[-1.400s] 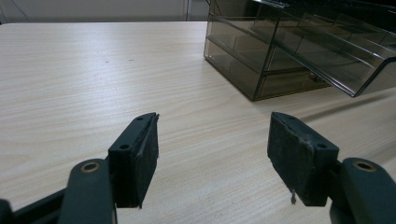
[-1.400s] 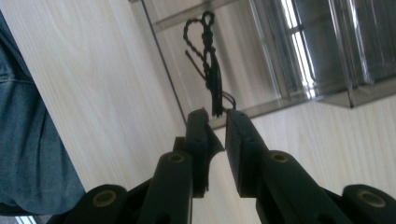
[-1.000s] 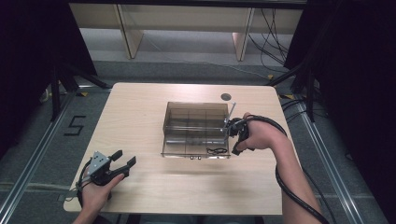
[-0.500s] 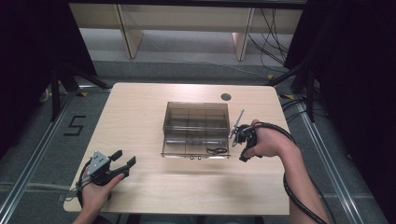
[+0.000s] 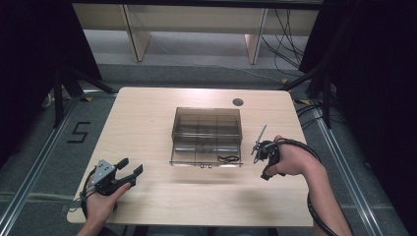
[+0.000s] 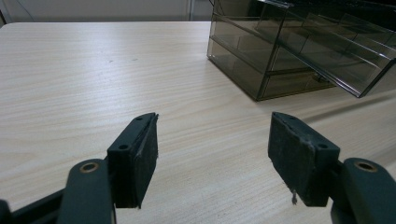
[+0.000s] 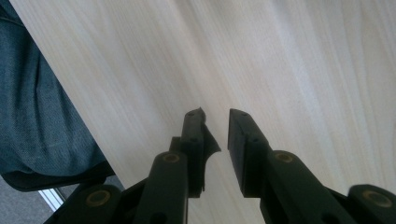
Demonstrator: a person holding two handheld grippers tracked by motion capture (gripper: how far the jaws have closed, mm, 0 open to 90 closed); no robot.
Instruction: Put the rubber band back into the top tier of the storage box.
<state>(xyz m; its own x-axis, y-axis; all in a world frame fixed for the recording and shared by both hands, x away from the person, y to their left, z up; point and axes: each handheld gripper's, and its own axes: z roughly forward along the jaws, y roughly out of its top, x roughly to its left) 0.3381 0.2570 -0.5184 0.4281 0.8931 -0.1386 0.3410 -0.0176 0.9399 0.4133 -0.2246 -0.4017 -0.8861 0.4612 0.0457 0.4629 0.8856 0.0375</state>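
Observation:
A smoked clear drawer box (image 5: 206, 129) stands mid-table, its bottom drawer (image 5: 206, 158) pulled out toward me, with a small black coiled item (image 5: 228, 159) in the drawer's right corner. My left gripper (image 5: 130, 172) rests near the front left edge, its jaws wide open and empty. In the left gripper view it (image 6: 212, 140) points at the drawer box (image 6: 299, 51). A hand holds my right gripper (image 5: 266, 169) to the right of the drawer, tilted down at the table. In the right gripper view its jaws (image 7: 215, 119) stand a narrow gap apart over bare wood, holding nothing.
The wooden table (image 5: 147, 123) has a round cable hole (image 5: 238, 102) at the back right. A cable (image 5: 310, 206) trails from the right gripper along the forearm. Blue-grey fabric (image 7: 42, 116) shows past the table's edge in the right gripper view.
My right gripper has drawn away from the drawer box's right side, moving right and toward the front edge while turning downward. The left gripper has not moved.

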